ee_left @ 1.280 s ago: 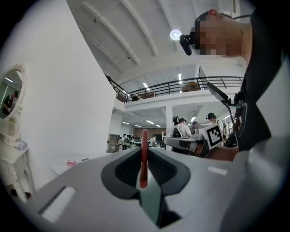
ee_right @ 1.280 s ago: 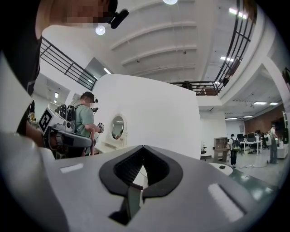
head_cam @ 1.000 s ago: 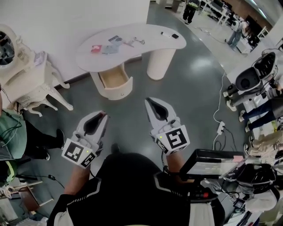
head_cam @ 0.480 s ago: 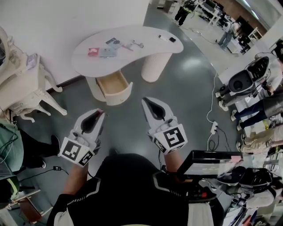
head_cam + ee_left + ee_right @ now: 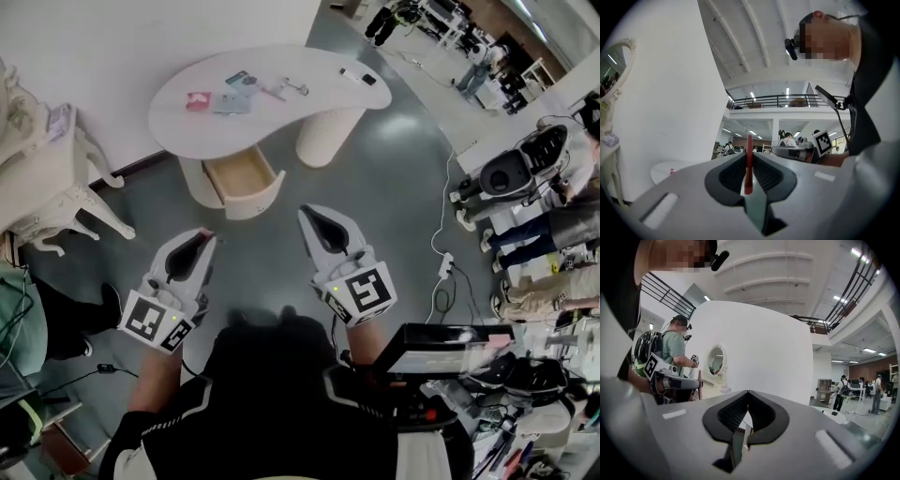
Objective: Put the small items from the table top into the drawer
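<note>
The small items (image 5: 230, 98) lie on the white curved table (image 5: 178, 131), beige drawer (image 5: 239, 173) open; left gripper (image 5: 202, 238) grasps a thin red stick (image 5: 748, 164), right gripper (image 5: 307, 213) clenched empty

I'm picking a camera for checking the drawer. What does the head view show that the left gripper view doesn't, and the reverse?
Head view only: the open drawer below the table top, and the small items seen from above. Left gripper view only: how the thin red strip stands edge-on, pinched in the jaws of the left gripper, plus a mezzanine railing. Both: the white table, the left gripper and the right gripper.
</note>
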The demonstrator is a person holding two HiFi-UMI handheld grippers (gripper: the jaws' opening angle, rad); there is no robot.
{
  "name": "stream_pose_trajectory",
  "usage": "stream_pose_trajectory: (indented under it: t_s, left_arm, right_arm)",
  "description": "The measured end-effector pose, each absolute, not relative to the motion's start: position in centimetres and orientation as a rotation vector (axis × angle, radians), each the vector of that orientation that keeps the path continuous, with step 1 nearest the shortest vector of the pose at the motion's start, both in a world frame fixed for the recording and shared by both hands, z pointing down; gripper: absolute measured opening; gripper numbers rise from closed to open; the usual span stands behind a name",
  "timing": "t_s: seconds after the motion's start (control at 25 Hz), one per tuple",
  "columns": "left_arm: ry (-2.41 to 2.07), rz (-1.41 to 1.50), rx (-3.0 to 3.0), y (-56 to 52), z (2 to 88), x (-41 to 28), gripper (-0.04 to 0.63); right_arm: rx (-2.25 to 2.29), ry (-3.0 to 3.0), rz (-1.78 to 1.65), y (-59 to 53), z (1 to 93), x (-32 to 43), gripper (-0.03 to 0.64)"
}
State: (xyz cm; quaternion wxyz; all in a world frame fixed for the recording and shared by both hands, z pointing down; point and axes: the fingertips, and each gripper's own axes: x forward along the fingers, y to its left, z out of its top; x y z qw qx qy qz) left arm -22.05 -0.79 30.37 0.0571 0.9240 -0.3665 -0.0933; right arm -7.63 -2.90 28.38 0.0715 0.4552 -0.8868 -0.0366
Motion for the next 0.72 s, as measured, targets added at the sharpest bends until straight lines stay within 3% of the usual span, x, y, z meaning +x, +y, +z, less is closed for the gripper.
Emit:
stream_pose_trajectory:
  t_s: [0.72]
  left_arm:
    - [-1.247, -0.216, 2.771, -10.3, 30.1, -17.4, 0.044]
  right_arm:
    - [1.404, -2.769, -0.18, -14.3, 27.5, -1.6, 0.003]
